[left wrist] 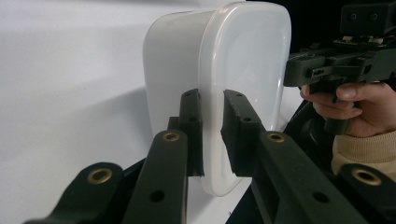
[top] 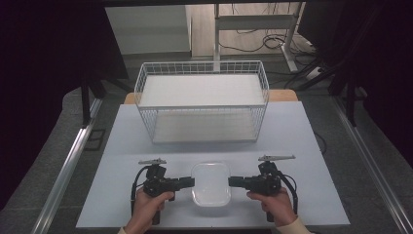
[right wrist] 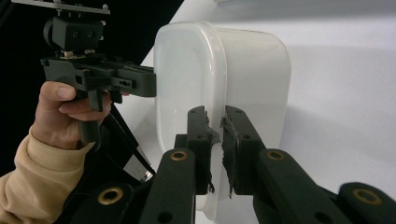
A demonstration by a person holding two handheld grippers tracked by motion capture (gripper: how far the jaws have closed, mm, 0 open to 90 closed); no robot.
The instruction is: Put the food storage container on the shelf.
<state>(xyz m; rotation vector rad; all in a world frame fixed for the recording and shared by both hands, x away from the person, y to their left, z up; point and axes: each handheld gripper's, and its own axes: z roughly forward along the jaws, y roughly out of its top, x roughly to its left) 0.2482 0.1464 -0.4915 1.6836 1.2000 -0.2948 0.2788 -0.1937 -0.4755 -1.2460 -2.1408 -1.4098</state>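
A white translucent plastic container (top: 211, 189) with a lid sits near the table's front edge, between both grippers. My left gripper (top: 189, 183) holds its left side and my right gripper (top: 233, 182) holds its right side. In the left gripper view the jaws of the left gripper (left wrist: 212, 126) are shut on the protruding lid rim of the container (left wrist: 224, 60). In the right gripper view the right gripper (right wrist: 215, 140) pinches the opposite rim of the container (right wrist: 243, 70) the same way.
A large white wire basket (top: 202, 100) stands at the back of the pale table (top: 141, 141), open at the top. The other gripper (left wrist: 336, 65) and its hand (left wrist: 359, 105) show beyond the container; likewise the left gripper (right wrist: 100, 77).
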